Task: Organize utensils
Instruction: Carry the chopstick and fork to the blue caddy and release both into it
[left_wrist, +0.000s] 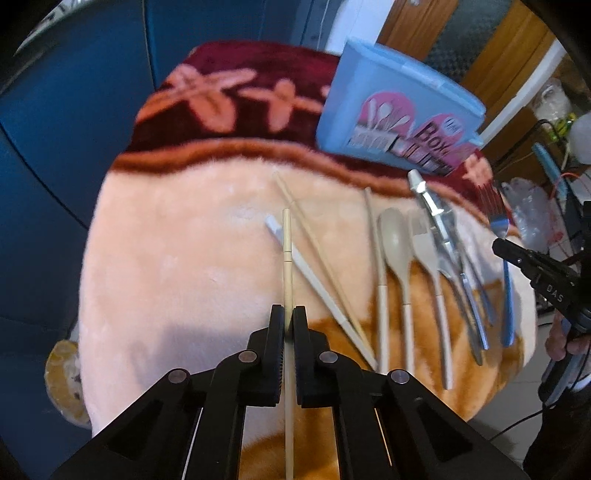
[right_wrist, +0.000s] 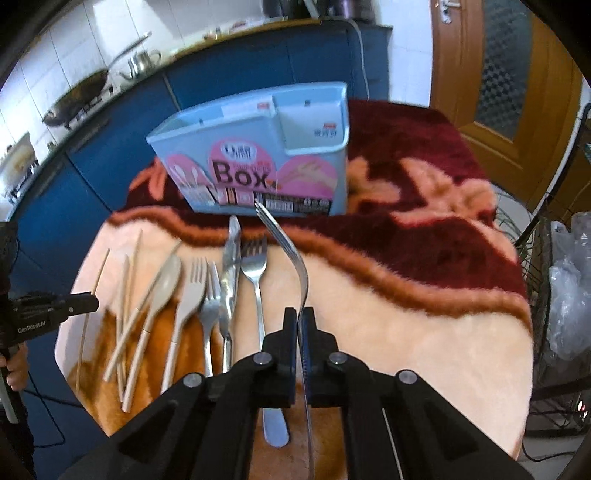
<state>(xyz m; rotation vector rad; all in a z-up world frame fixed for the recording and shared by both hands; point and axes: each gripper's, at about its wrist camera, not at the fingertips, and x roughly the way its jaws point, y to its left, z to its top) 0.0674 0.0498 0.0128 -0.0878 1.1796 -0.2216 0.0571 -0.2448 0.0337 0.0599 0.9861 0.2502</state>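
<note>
Your left gripper (left_wrist: 288, 317) pinches a bamboo chopstick (left_wrist: 287, 251), long axis pointing toward the blanket's (left_wrist: 166, 258) far edge. Your right gripper (right_wrist: 300, 319) clamps a blue-handled fork (right_wrist: 291, 254), tines aimed at the blue utensil box (right_wrist: 258, 158) near the far edge. The remaining cutlery (right_wrist: 207, 295) lies side by side, handles toward you.

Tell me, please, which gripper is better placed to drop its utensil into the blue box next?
Right, probably. The right gripper holds a metal fork whose tines already point at the blue box straight ahead. The left gripper holds a chopstick, with the box off to its right.
</note>
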